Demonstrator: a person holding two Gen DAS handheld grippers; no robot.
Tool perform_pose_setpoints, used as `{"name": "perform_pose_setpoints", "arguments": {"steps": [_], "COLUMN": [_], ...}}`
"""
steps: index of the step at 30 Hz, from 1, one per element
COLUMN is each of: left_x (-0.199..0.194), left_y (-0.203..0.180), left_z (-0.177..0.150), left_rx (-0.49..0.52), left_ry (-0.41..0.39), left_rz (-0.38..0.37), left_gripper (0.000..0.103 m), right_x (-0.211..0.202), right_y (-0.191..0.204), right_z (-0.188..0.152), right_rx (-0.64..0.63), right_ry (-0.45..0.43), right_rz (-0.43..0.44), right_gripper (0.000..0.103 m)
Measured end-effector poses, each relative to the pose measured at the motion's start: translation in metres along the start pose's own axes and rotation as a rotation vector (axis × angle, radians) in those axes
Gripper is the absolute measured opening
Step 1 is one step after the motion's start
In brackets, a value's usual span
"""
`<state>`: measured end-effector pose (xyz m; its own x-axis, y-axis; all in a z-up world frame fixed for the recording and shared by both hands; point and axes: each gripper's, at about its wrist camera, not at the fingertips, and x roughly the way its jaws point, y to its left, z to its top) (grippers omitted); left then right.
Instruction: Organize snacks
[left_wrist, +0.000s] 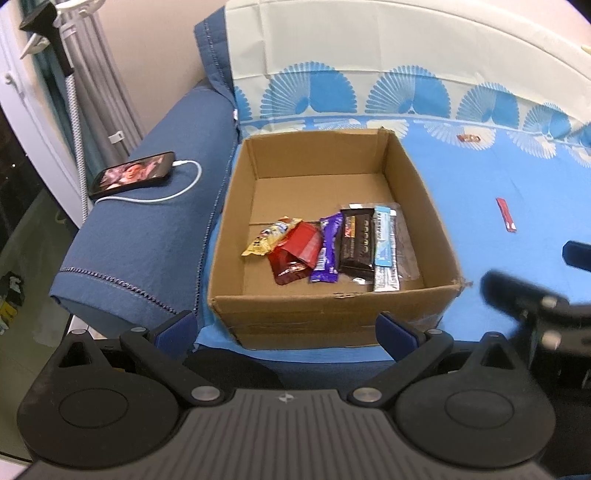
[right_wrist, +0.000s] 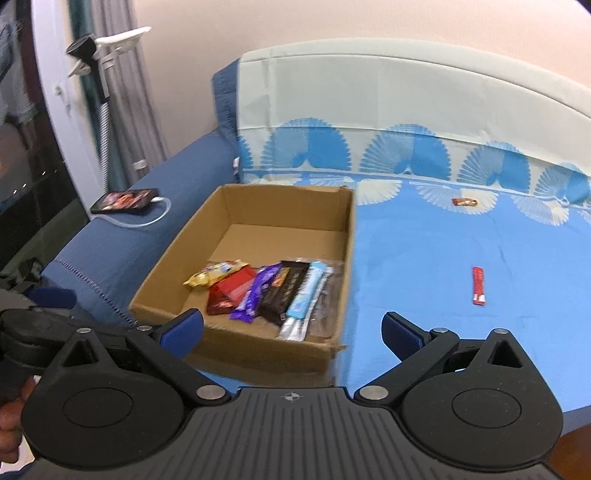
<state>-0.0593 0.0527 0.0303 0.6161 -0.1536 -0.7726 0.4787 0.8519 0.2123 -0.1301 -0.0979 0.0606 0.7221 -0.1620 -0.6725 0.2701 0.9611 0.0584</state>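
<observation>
Six snack packets lie in the cardboard box (left_wrist: 332, 310), while a red stick packet (right_wrist: 478, 285) and a small red candy (right_wrist: 465, 201) remain on the bed sheet (right_wrist: 424, 258) toward its far edge. Both the left gripper (left_wrist: 288, 328) and the right gripper (right_wrist: 291, 328) have jaws wide and empty.

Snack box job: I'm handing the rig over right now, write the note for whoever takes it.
Left gripper: jaws open, empty, in front of the cardboard box.
Right gripper: jaws open, empty, near the box's front right corner.
Done: six packets lie in a row in the box, from the yellow packet on the left, through the red, purple and dark ones, to the light blue bar and a clear wrapper on the right.
Left: the red stick and the small red candy lie on the blue sheet, right of the box.
</observation>
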Motion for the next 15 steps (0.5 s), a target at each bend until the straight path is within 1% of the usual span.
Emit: {"name": "perform_pose_setpoints", "arguments": {"steps": [4,9,13,15], "left_x": [0.008,0.023,0.035,0.043], "left_y": [-0.009,-0.021,-0.038,-0.049], "left_z": [0.01,0.028,0.051,0.066], "left_rx": [0.015,0.029,0.058,0.078], "left_ry": [0.026,0.065,0.087,0.098], "left_rz": [-0.002,0.007,0.015,0.012], "left_gripper": [0.103,0.103,0.103,0.103], "right_x": [0.01,0.042,0.094,0.13], "right_y": [-0.036,-0.106,-0.178,-0.21], "right_z": [0.001,-0.003,-0.004,-0.004], "right_rx": [0.063,0.159,0.255,0.276], "right_ry": [-0.013,-0.009,0.002,0.028], "right_rz": [-0.065,-0.208,-0.319,-0.363], "right_gripper": [0.102,0.103,0.103,0.103]}}
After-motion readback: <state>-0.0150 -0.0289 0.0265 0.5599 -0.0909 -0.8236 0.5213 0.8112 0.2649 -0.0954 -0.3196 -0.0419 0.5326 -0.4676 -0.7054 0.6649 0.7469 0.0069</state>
